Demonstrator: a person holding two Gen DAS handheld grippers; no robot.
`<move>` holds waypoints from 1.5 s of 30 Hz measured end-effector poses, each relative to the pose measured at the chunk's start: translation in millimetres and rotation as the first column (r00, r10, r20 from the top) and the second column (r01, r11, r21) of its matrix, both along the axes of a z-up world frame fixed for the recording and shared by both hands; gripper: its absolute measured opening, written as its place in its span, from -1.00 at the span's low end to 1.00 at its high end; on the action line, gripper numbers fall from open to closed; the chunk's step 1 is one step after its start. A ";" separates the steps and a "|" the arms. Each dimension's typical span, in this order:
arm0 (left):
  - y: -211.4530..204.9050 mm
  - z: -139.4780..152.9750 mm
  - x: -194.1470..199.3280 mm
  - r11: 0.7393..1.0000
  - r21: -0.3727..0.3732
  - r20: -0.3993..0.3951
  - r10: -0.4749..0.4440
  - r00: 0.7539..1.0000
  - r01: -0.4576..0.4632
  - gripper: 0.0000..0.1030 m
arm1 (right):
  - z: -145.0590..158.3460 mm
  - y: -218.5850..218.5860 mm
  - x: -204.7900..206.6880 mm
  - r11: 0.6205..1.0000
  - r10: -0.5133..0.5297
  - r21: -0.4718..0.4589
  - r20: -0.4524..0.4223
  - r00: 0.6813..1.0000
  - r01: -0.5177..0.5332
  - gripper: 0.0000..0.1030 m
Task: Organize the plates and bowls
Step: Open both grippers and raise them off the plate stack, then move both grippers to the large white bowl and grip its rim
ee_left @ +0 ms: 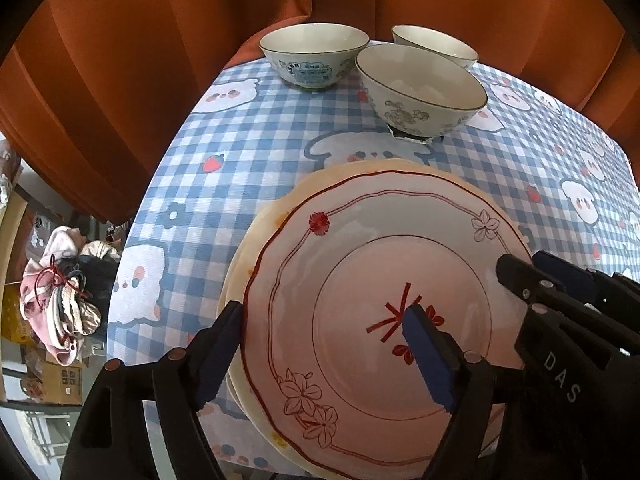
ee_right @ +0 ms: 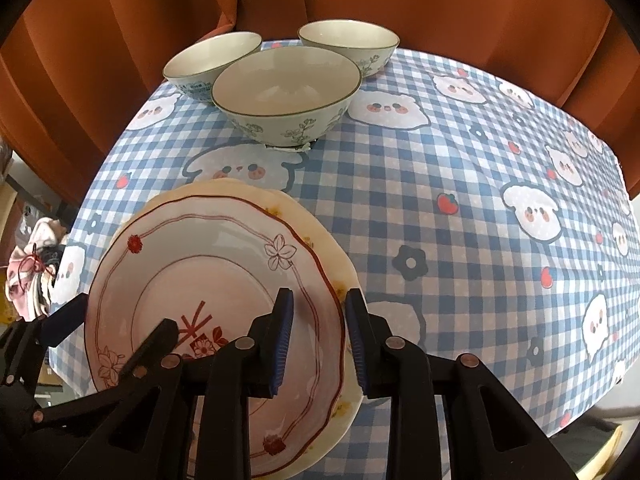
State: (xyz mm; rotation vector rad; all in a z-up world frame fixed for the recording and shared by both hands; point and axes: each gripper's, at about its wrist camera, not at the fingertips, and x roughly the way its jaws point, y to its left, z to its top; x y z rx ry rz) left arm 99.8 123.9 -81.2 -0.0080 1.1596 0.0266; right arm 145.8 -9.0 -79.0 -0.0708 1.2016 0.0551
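A pink plate (ee_left: pixel 360 272) with red lines and flowers lies on top of a cream plate (ee_left: pixel 272 216) on the checked tablecloth. My left gripper (ee_left: pixel 320 344) is open, its jaws straddling the pink plate's left rim, one finger outside it and one over its middle. My right gripper (ee_right: pixel 320 340) is open astride the plates' right rim (ee_right: pixel 340 320), its left finger over the pink plate, its right finger outside the rim. The right gripper also shows in the left wrist view (ee_left: pixel 520 280). Three bowls stand at the back: (ee_left: pixel 314 54), (ee_left: pixel 420 90), (ee_left: pixel 436 46).
The blue checked tablecloth (ee_right: pixel 460 220) with bear and strawberry prints covers the table. An orange curtain (ee_left: pixel 160 40) hangs behind it. Beyond the left table edge lie a bundle of cloth (ee_left: pixel 60 300) and cardboard boxes on the floor.
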 end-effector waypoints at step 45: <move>-26.7 -0.7 186.2 0.995 0.011 0.099 0.095 0.991 -0.096 0.22 | -0.1 -28.4 187.6 0.992 -0.024 0.124 0.119 0.993 0.009 -0.21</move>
